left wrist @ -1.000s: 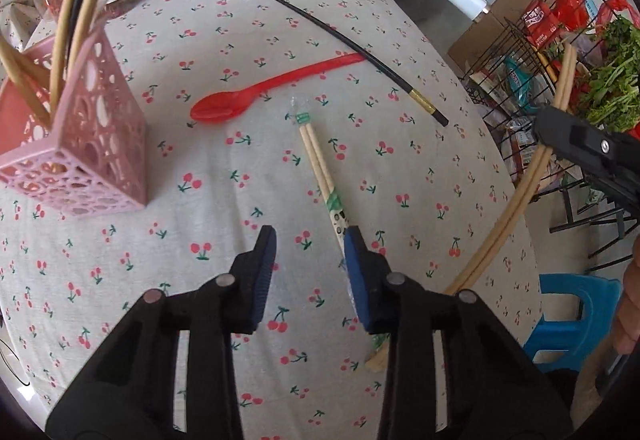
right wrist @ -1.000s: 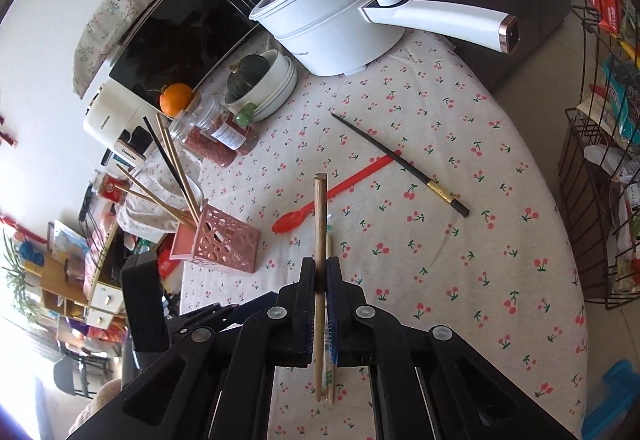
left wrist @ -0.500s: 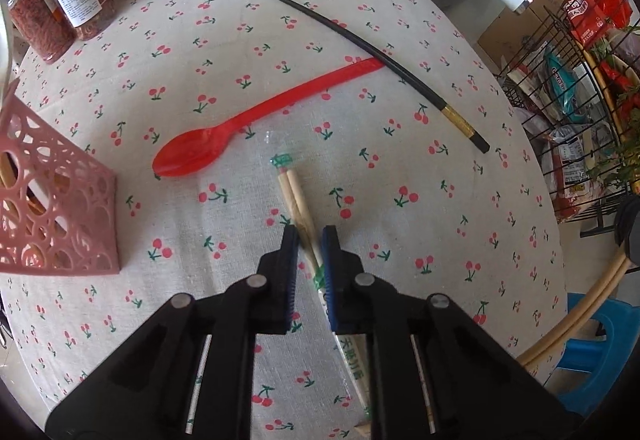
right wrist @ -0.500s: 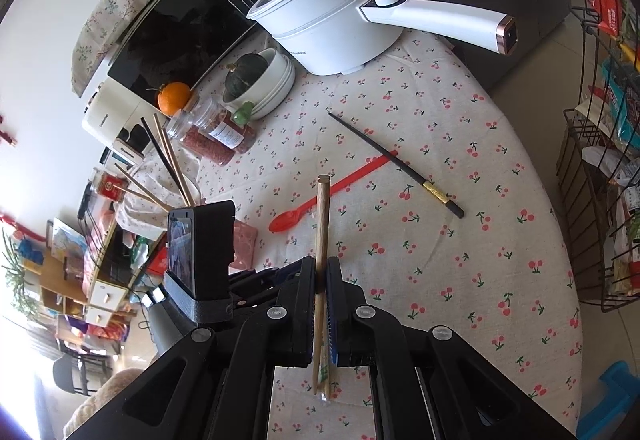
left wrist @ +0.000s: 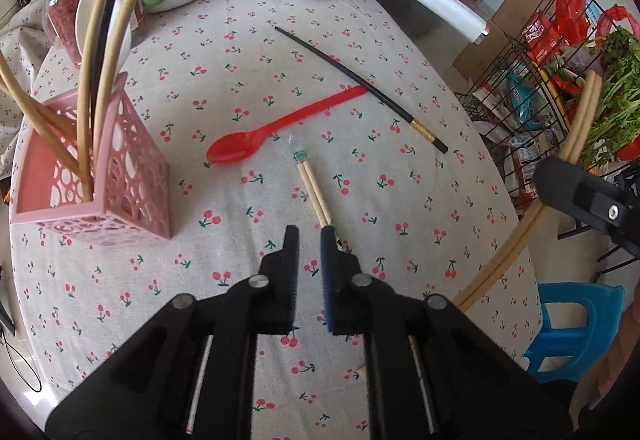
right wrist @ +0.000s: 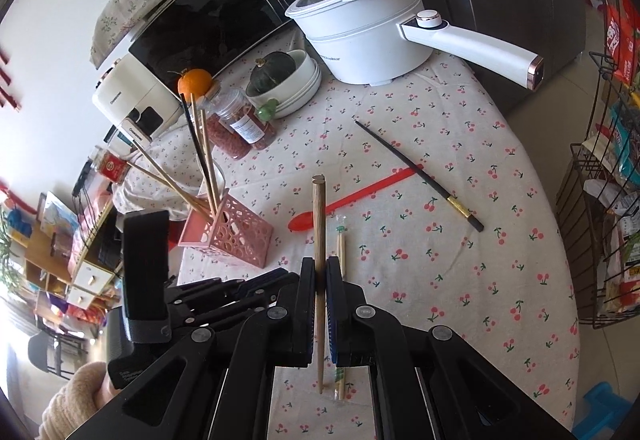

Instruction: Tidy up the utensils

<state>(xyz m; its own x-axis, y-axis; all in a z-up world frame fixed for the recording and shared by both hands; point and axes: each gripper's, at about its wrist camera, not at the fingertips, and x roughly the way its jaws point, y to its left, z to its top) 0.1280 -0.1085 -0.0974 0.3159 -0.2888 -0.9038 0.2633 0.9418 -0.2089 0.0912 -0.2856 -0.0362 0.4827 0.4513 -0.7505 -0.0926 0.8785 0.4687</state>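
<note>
The right gripper [right wrist: 320,276] is clenched on 1 brown chopstick [right wrist: 319,224], which stands almost upright between the pads, above the cloth.

The left gripper [left wrist: 306,240] hangs over the tablecloth [left wrist: 224,88] with its jaws a little apart and nothing between them. The wrapped pair of chopsticks [left wrist: 314,194] lies on the cloth just beside its right finger [left wrist: 327,244]; whether it touches them I cannot tell.

The pink holder [left wrist: 120,176] is the landmark. It stands near the table edge with several chopsticks inside. Between the holder and the wrapped pair there is bare cloth. Beyond the pair from the holder lie the red spoon [left wrist: 256,144] and the black chopstick [left wrist: 360,80], whose shaft crosses the end of the spoon's handle.
</note>
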